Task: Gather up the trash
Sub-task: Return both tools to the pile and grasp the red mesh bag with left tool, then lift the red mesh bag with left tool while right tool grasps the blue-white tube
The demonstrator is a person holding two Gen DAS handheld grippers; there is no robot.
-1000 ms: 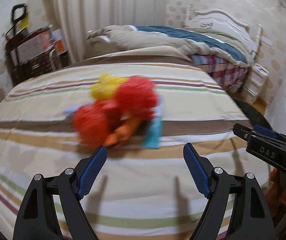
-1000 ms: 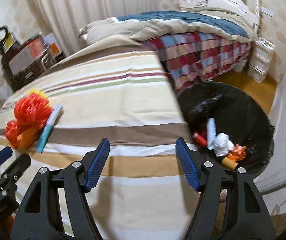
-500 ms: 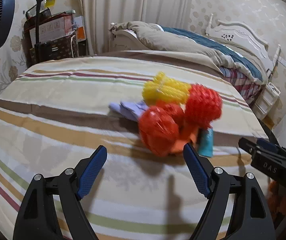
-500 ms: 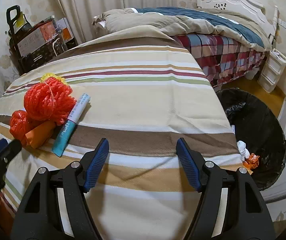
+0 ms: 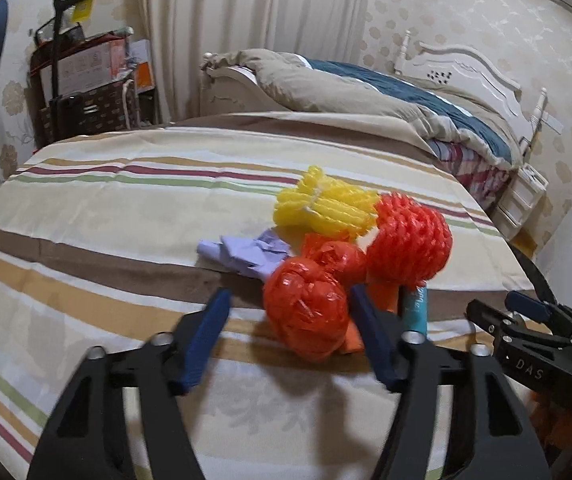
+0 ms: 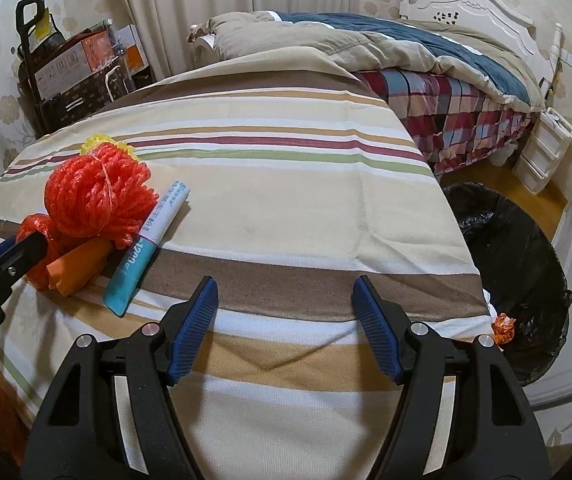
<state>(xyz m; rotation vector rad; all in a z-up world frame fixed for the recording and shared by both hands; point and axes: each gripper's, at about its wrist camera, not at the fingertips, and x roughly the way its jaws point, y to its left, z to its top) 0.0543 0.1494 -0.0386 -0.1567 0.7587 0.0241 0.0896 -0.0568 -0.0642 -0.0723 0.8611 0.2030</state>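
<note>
A pile of trash lies on the striped cloth. It holds a crumpled red bag (image 5: 305, 312), a red net ball (image 5: 407, 236), a yellow net (image 5: 323, 206), a lilac glove (image 5: 246, 254), an orange wrapper (image 6: 76, 262) and a teal tube (image 6: 146, 246). My left gripper (image 5: 289, 332) is open, its fingers on either side of the red bag, not closed on it. My right gripper (image 6: 286, 320) is open and empty over the cloth, right of the pile. A black-lined trash bin (image 6: 525, 276) stands at the right, below the table edge.
The striped table (image 6: 286, 184) drops off at its right edge beside the bin. A bed (image 6: 425, 60) stands behind it. A cart with boxes (image 6: 74, 68) stands at the back left. White drawers (image 6: 545, 140) stand by the bed.
My left gripper has moved forward and right, so its fingers now flank the crumpled red bag. My right gripper has swung left, away from the bin, toward the pile.
</note>
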